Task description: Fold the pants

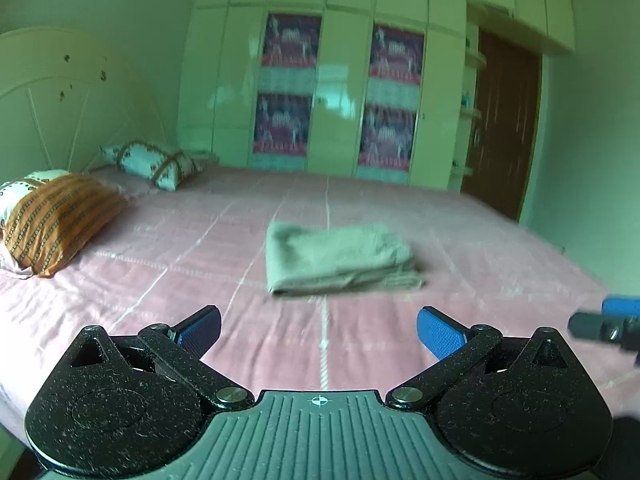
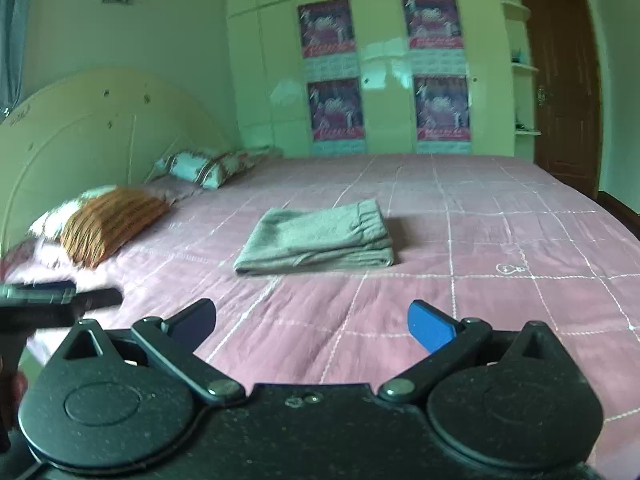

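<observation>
Grey-green pants (image 1: pixel 338 258) lie folded in a compact stack in the middle of the pink bed (image 1: pixel 168 280); the right wrist view shows the same stack (image 2: pixel 320 240) with the elastic waistband on top at its right end. My left gripper (image 1: pixel 319 330) hangs open well short of the pants, nothing between its blue pads. My right gripper (image 2: pixel 312 326) is open too, back from the stack and holding nothing. The right gripper's tip (image 1: pixel 604 320) pokes in at the right edge of the left wrist view, and the left one (image 2: pixel 60 300) shows blurred at the left of the right wrist view.
An orange striped pillow (image 1: pixel 60 220) and a patterned bolster (image 1: pixel 156 164) lie at the head of the bed, by the cream headboard (image 1: pixel 48 100). A pale wardrobe with posters (image 1: pixel 336 92) stands behind the bed, and a brown door (image 1: pixel 500 120) is at the right.
</observation>
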The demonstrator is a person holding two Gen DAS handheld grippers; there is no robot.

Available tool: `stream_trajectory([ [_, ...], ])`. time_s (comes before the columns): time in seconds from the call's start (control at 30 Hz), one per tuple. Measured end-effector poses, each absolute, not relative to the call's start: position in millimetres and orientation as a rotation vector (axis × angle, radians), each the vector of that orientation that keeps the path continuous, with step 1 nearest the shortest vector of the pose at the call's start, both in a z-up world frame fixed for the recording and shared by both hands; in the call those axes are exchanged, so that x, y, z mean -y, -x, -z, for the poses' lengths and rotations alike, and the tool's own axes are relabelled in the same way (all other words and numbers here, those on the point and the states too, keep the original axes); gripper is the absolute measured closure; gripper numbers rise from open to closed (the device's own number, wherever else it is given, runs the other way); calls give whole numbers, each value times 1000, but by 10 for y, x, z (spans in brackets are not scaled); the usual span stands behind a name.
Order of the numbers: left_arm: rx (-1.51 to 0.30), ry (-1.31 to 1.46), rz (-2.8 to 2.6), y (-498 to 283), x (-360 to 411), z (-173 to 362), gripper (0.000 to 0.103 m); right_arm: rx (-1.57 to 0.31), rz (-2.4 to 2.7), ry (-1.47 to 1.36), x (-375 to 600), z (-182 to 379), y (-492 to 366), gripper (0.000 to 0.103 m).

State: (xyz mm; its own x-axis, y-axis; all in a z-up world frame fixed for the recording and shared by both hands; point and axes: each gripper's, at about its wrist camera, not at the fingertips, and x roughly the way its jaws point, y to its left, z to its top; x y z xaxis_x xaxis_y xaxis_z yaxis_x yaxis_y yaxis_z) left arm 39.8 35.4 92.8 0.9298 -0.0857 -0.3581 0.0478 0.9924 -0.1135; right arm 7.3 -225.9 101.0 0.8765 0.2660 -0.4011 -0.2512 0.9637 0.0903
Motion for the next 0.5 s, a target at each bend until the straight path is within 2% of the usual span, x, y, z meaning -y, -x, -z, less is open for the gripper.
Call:
stream_trajectory([
  [0.5, -349, 107, 83, 9, -214, -1143, 0, -310, -222, -75, 2352, -1282, 357, 6],
])
